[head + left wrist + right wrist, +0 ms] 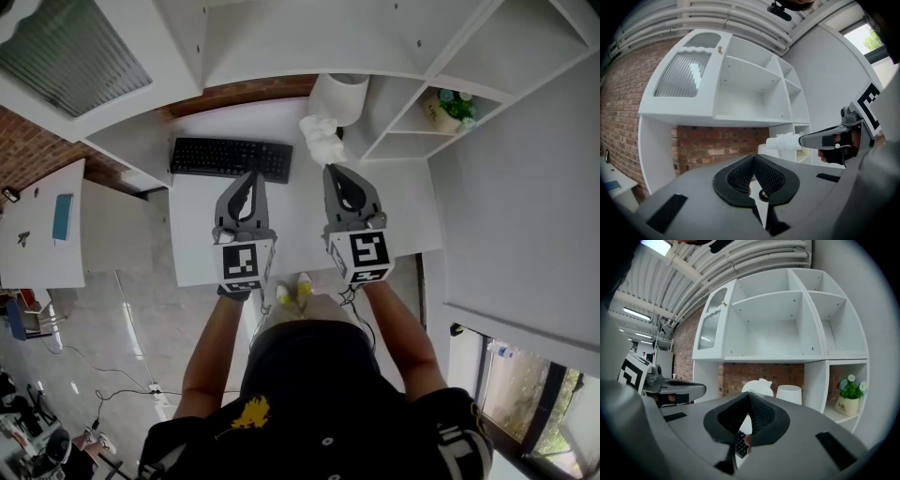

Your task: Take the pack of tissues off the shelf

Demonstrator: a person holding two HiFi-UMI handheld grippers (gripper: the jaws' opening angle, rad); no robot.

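Observation:
The pack of tissues (322, 139) is a crumpled white bundle that hangs in the air above the back of the desk, clear of the shelves. My right gripper (330, 169) is shut on its near end. In the left gripper view the pack (783, 141) sticks out from the tip of the right gripper (801, 139). In the right gripper view it (758, 386) shows just past the closed jaws (749, 393). My left gripper (251, 174) floats beside it on the left, shut with nothing between its jaws (753, 157).
A black keyboard (232, 157) lies at the back left of the white desk (291, 234). A white cylinder (339, 94) stands by the brick wall under the shelf unit (787, 324). A potted plant (452, 108) sits in the lower right cubby.

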